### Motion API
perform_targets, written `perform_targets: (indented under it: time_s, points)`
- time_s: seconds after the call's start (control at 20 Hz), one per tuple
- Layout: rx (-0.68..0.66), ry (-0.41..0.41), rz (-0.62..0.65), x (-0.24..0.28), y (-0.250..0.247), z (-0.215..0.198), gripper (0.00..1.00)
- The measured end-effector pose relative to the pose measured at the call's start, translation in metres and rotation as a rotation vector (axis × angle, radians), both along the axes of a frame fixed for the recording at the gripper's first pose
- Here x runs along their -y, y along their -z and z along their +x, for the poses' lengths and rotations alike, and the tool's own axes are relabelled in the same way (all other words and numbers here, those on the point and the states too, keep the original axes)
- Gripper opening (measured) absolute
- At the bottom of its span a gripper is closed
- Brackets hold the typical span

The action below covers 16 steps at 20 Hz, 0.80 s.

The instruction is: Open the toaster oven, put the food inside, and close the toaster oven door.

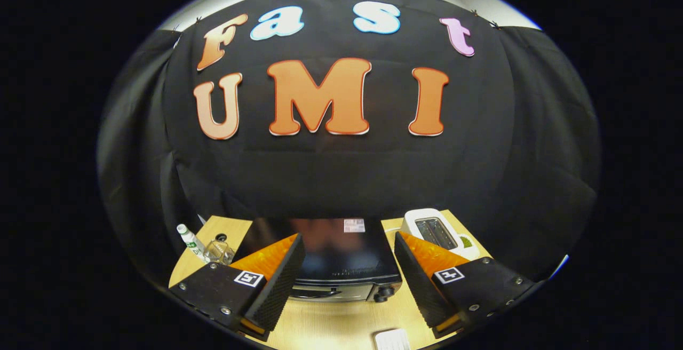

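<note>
A black toaster oven [341,256] stands on the wooden table [341,323], seen from above. Its glossy top faces me and its front with a handle bar and a dark knob [383,294] shows just below. The door looks closed. My gripper [349,275] hovers above and in front of the oven, open, with nothing between its fingers; the oven lies between and beyond them. I cannot make out the food.
A white pop-up toaster [435,231] stands to the right of the oven. Left of the oven are a clear glass [220,252] and a small white bottle [190,240]. A white flat object [391,338] lies on the table near the right finger.
</note>
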<state>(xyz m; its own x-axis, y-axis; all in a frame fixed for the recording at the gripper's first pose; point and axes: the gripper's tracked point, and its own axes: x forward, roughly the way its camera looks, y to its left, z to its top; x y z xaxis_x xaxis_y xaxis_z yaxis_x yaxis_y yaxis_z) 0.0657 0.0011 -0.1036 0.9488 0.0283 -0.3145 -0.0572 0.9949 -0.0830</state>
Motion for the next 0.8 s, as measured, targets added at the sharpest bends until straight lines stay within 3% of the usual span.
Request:
perform_targets:
  time_s: [0.4, 0.8]
  points:
    - [0.166, -0.011, 0.006, 0.027, -0.111, -0.038, 1.0]
    - [0.244, 0.092, 0.014, 0.08, -0.144, -0.062, 1.0]
